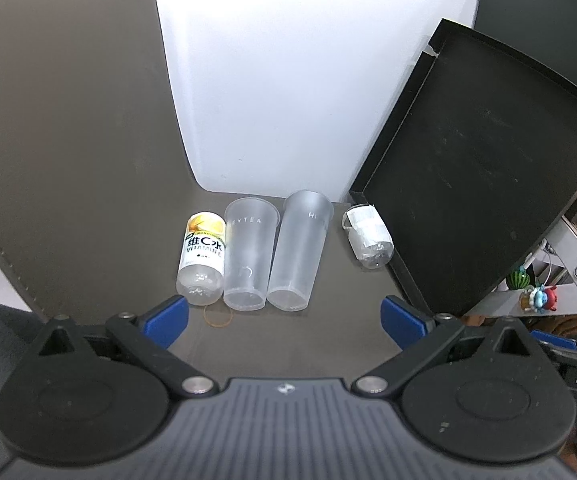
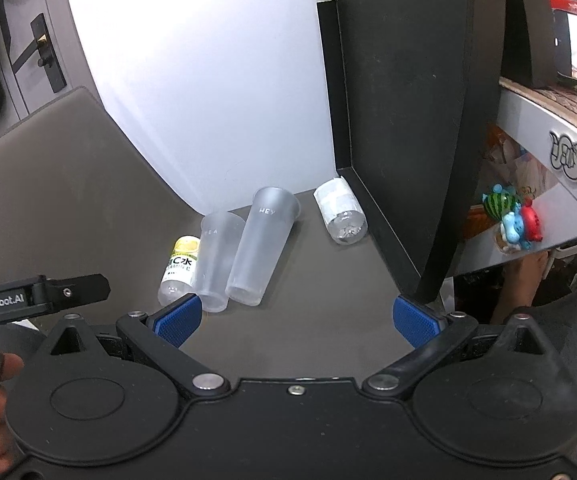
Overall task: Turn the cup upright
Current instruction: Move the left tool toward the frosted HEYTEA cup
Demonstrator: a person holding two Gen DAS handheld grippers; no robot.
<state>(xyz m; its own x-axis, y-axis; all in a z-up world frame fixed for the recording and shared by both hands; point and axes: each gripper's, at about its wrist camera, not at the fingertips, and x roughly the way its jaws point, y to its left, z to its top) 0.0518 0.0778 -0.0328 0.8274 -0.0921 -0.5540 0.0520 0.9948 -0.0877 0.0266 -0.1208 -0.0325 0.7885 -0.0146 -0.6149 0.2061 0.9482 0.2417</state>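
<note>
Two frosted clear plastic cups lie on their sides on the grey-brown mat, side by side, mouths toward the white wall. The shorter cup [image 1: 248,256] [image 2: 218,258] is on the left, the taller cup [image 1: 300,248] [image 2: 262,244] on the right. My left gripper [image 1: 284,324] is open and empty, just in front of the cups' bases. My right gripper [image 2: 296,320] is open and empty, also in front of them and a little to their right.
A yellow-labelled vitamin bottle [image 1: 204,256] [image 2: 178,272] lies left of the cups. A small clear bottle [image 1: 368,232] [image 2: 340,212] lies to the right against a leaning black tray [image 1: 480,168]. A rubber band [image 1: 218,316] lies by the bottle. The left gripper's body [image 2: 36,296] shows at left.
</note>
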